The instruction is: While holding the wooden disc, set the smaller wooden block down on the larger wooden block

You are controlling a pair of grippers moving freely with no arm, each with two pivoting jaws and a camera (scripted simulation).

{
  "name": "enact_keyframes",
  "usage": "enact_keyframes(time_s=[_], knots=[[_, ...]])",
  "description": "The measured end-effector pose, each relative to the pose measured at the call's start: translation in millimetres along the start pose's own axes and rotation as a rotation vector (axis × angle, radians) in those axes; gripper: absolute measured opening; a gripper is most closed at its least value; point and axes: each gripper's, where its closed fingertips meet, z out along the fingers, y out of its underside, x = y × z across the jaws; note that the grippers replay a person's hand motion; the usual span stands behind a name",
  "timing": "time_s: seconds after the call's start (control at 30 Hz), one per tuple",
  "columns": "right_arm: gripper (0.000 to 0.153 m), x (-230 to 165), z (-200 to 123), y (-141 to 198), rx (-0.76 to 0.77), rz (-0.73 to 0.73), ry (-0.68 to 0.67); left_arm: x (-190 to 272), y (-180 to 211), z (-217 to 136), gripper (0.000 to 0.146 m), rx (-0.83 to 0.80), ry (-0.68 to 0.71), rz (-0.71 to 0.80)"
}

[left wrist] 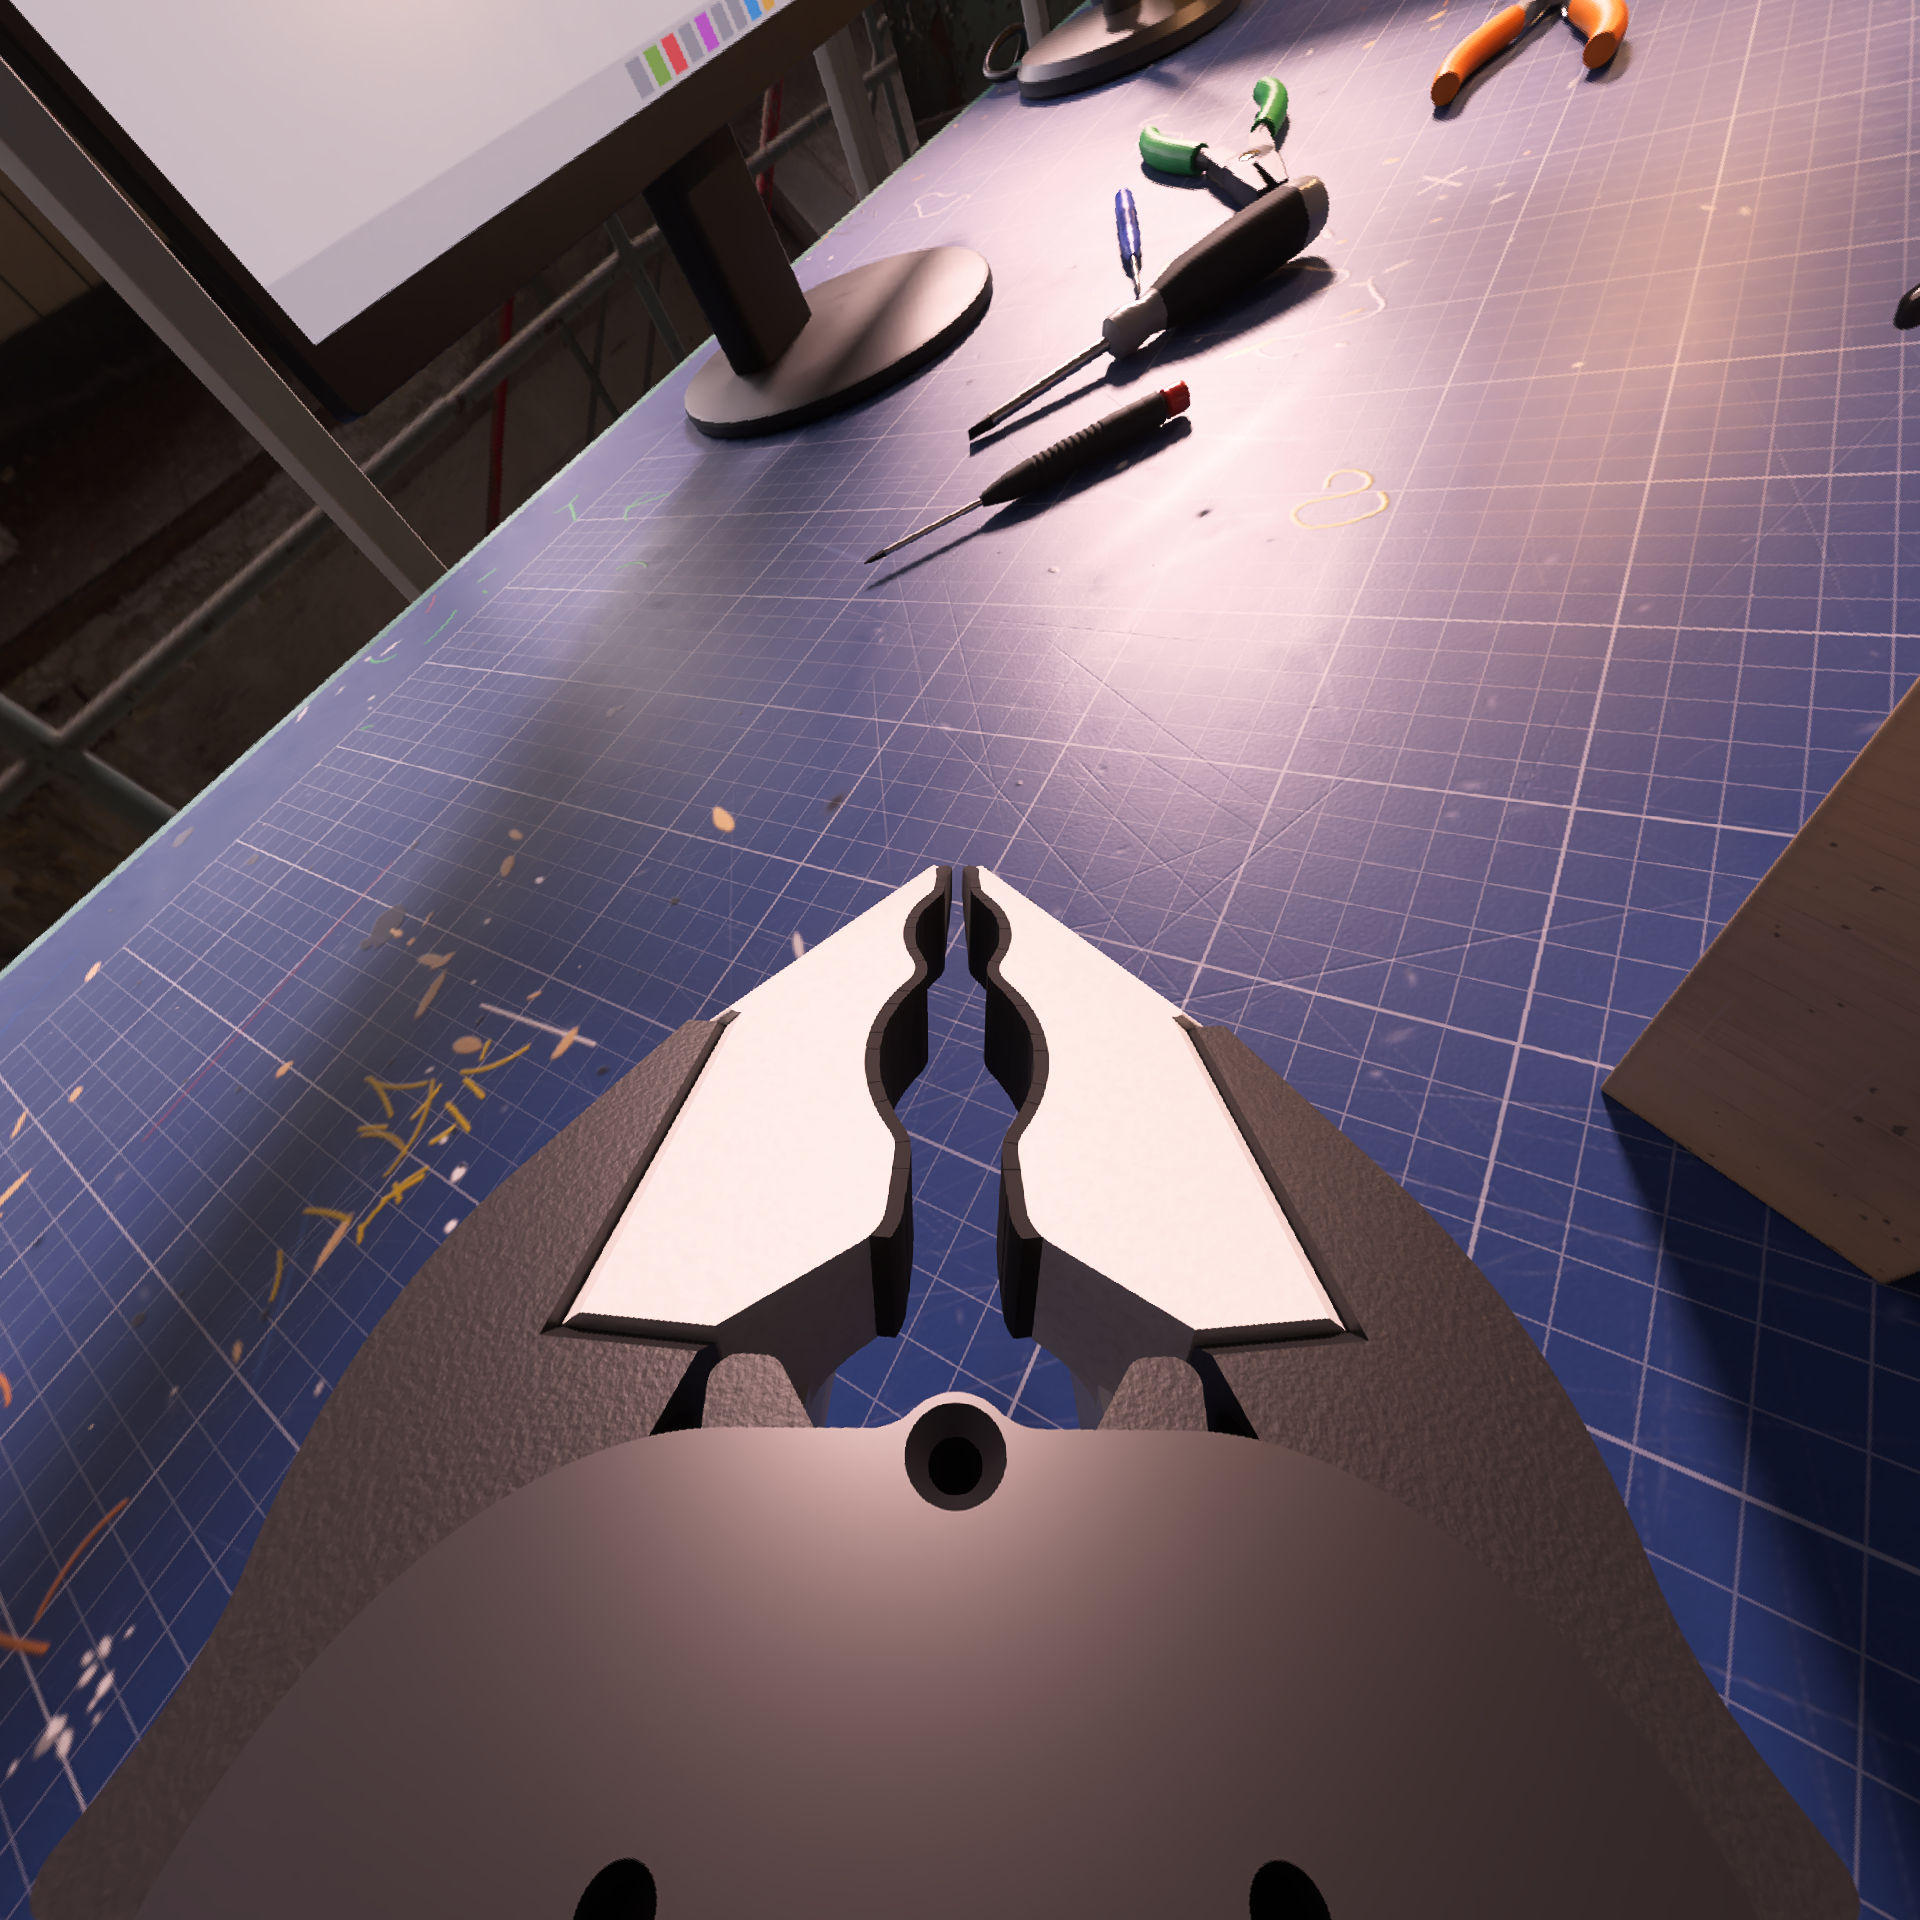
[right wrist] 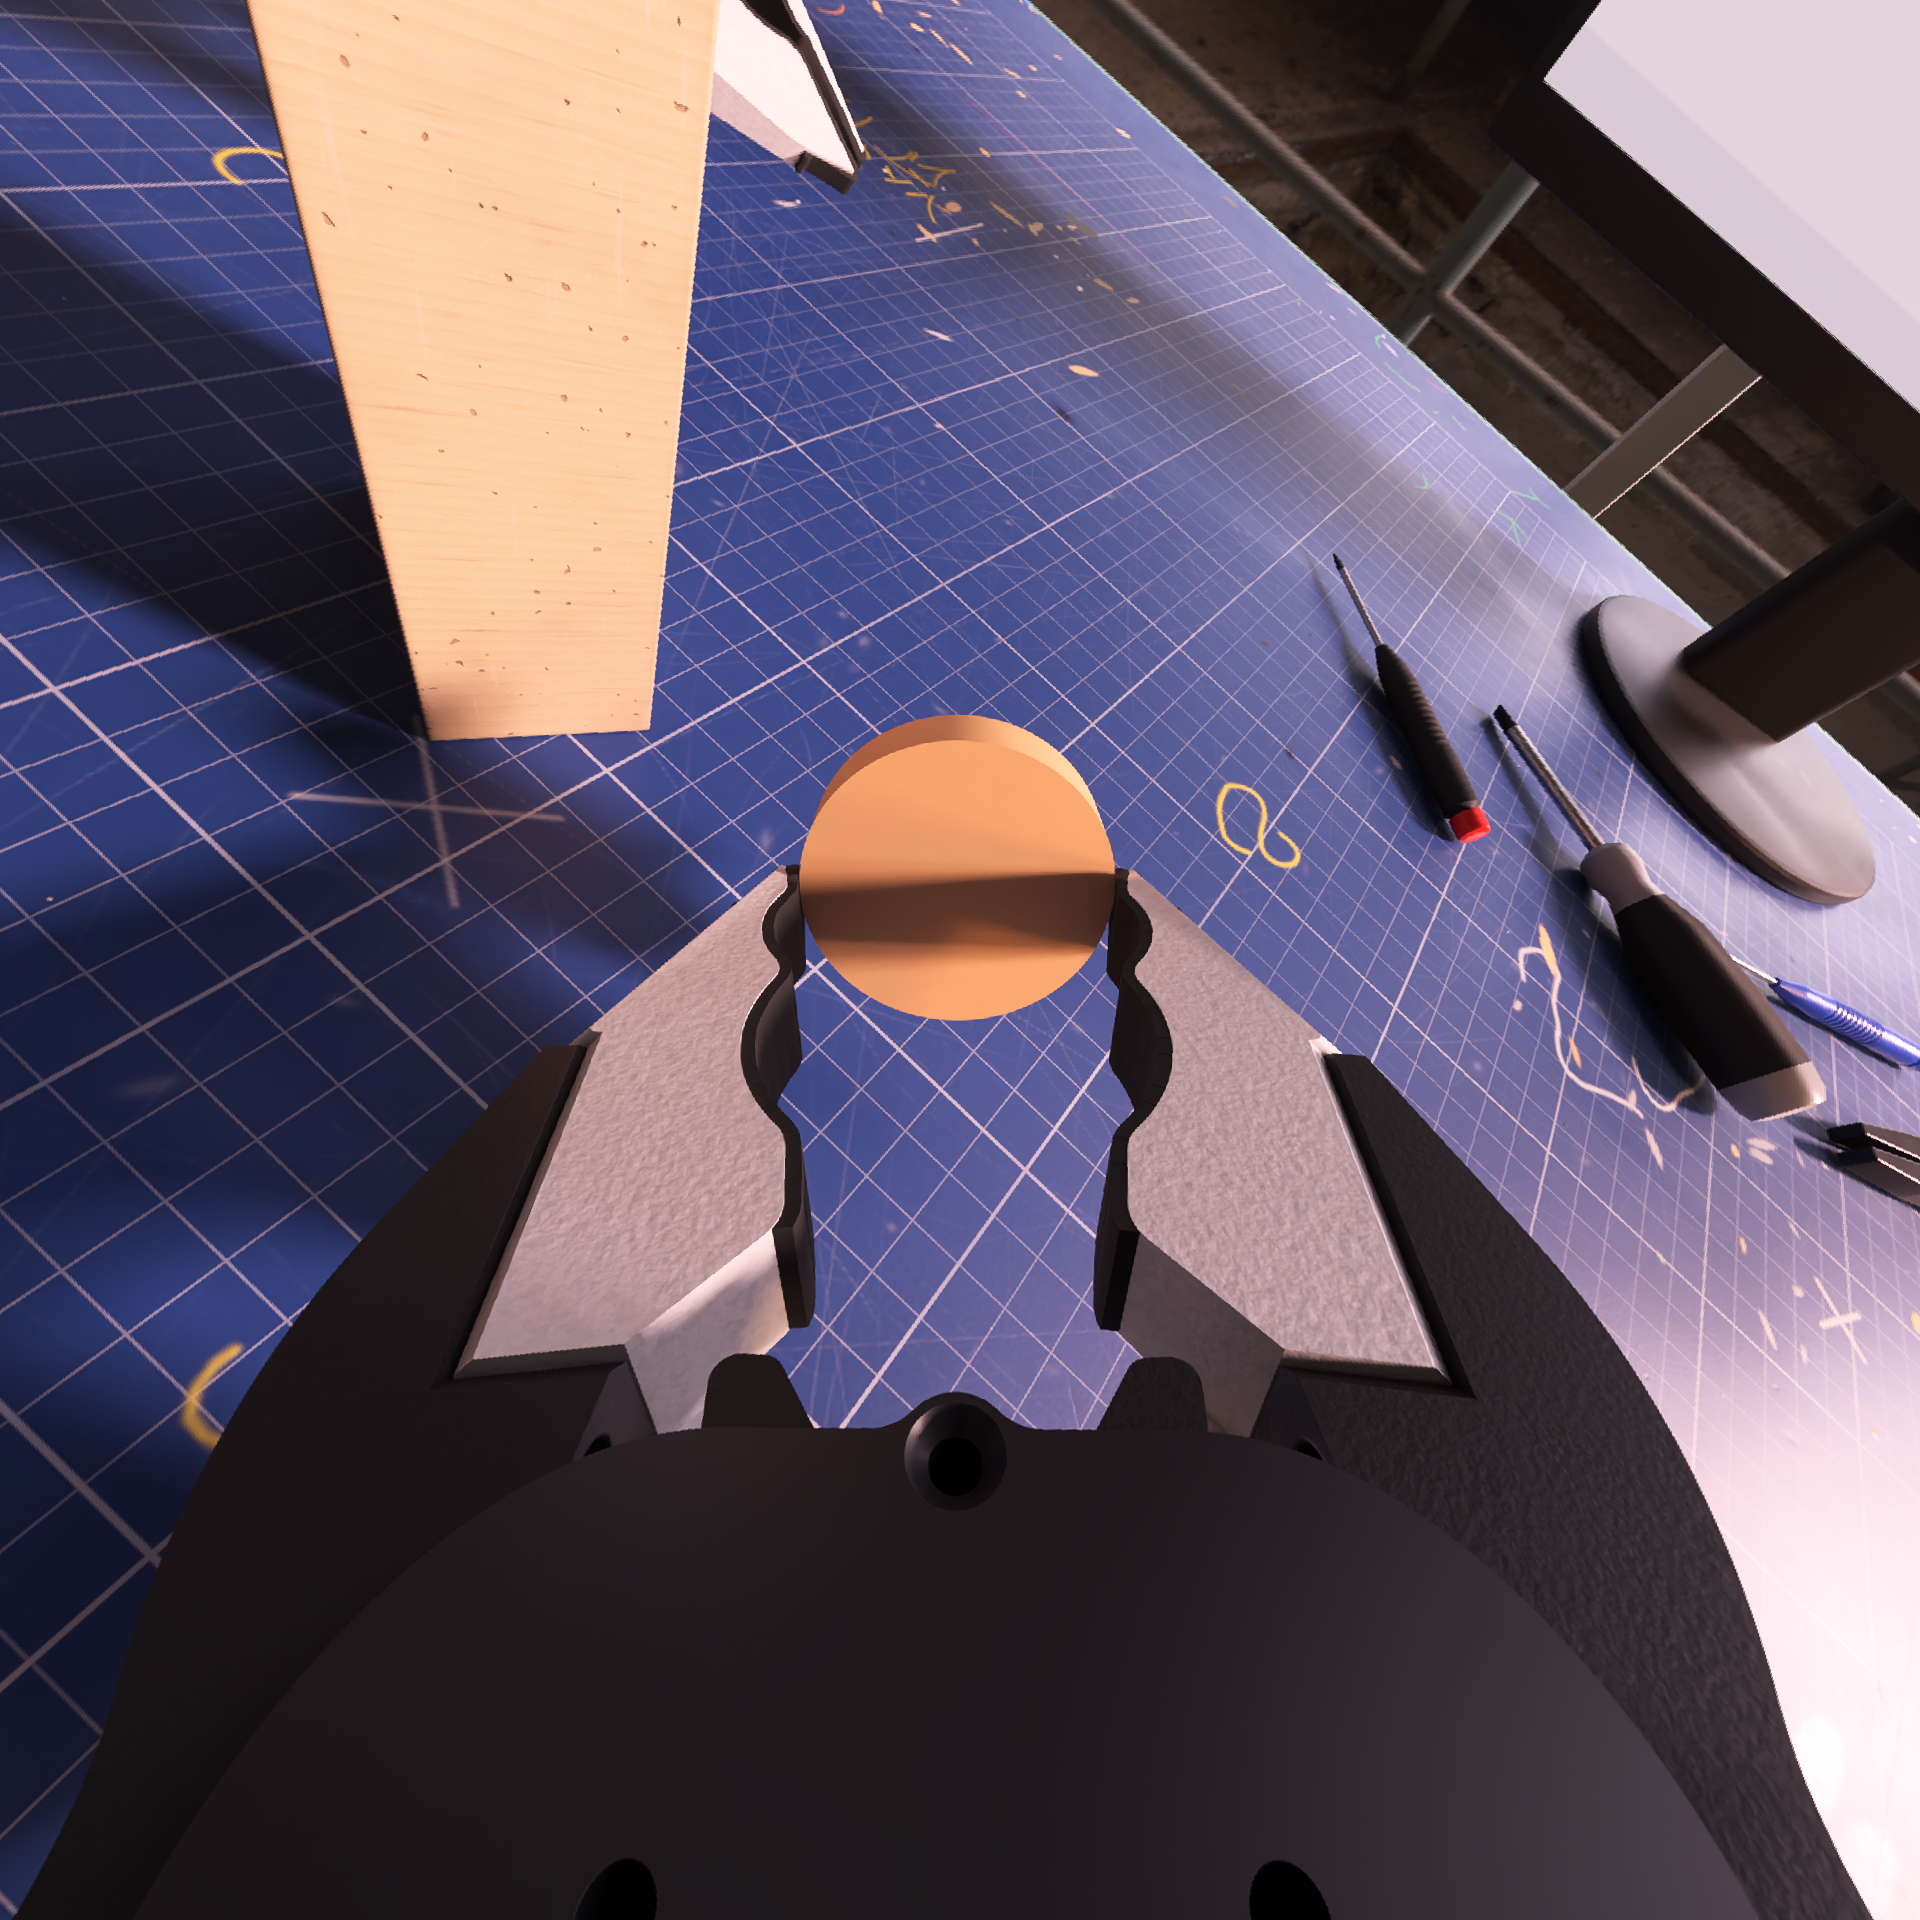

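My right gripper (right wrist: 956,883) is shut on the round wooden disc (right wrist: 956,831), pinched at its two edges between the fingertips and held above the blue cutting mat (right wrist: 1039,520). A tall pale wooden block (right wrist: 499,364) stands on the mat ahead and to the left of the disc. The same block shows at the right edge of the left wrist view (left wrist: 1808,1039). My left gripper (left wrist: 956,883) is shut and empty above the mat, left of the block; its white finger shows past the block in the right wrist view (right wrist: 800,94). No smaller block is in view.
Two black screwdrivers (left wrist: 1153,312) (left wrist: 1049,468), a blue pen (left wrist: 1125,234), green-handled cutters (left wrist: 1216,145) and orange pliers (left wrist: 1527,42) lie far ahead. A monitor stand base (left wrist: 842,343) sits by the mat's left edge (left wrist: 312,707). The base also shows in the right wrist view (right wrist: 1725,748).
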Motion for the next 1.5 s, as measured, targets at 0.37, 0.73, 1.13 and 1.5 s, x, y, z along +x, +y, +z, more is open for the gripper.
enact_keyframes(time_s=[0.37, 0.73, 1.13, 1.5], knots=[[0.059, -0.5, 0.2, 0.4, -0.003, -0.002, -0.001, -0.5, 0.0, -0.3, 0.002, 0.0, -0.002, -0.001], [0.059, -0.5, 0.2, 0.3, -0.004, -0.005, 0.0, -0.2, 0.1, -0.1, 0.002, -0.001, -0.001, 0.001], [0.059, -1.4, 0.8, 0.8, -0.009, -0.015, 0.001, 1.1, 0.0, 0.5, 0.002, -0.001, 0.002, 0.005], [0.059, -1.6, 1.3, 1.1, -0.011, -0.014, -0.001, 1.7, 0.3, 0.8, 0.002, -0.004, 0.003, 0.01]])
